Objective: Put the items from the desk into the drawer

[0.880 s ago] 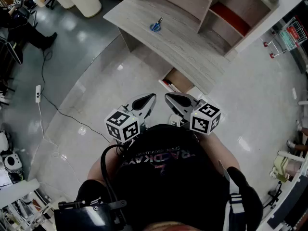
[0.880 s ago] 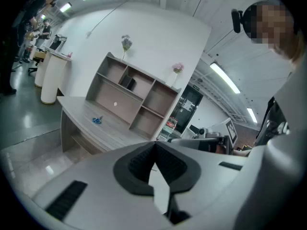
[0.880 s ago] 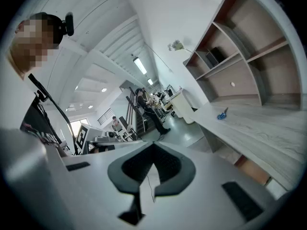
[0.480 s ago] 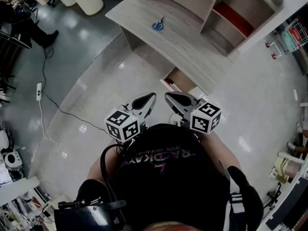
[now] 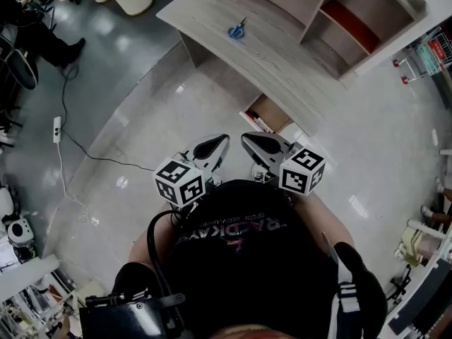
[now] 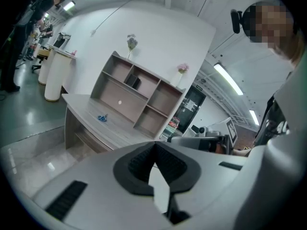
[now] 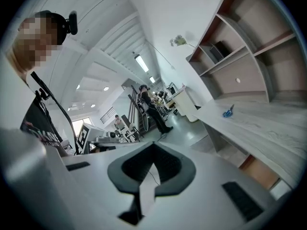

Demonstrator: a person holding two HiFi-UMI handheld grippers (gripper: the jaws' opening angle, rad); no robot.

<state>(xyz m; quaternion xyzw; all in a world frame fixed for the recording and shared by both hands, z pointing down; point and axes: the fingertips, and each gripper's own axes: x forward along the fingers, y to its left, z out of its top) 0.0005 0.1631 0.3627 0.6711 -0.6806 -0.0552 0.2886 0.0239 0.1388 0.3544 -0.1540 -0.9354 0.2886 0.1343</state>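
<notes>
From the head view, my left tongs (image 5: 222,141) and right tongs (image 5: 246,140) are held close to my chest, side by side. Both are pinched closed with nothing in them. The scissors (image 5: 238,29) lie far off on the desk (image 5: 282,66), toward its left part and well apart from both tongs. The drawer (image 5: 272,113) stands pulled out under the desk's near edge, right of the scissors. I think my main risk is walking into that open drawer, since it juts toward me. A cable (image 5: 78,154) trails over the floor to my left, well clear of my path.

In the left gripper view, the left tongs (image 6: 154,146) have their tips meeting, with only bare pads behind them. The scissors (image 6: 102,118) show as a small blue speck lying flat on the desk (image 6: 120,132).

In the right gripper view, the right tongs (image 7: 153,150) are likewise closed on nothing. The scissors (image 7: 228,112) have blue handles and thin blades, and they lie flat on the desk (image 7: 264,126). The drawer (image 7: 259,172) shows as a brown opening below. Because they lie so low and are so thin, I expect my jaws could skid off them or scrape the wood. Gripped by one handle, they could swing open.
</notes>
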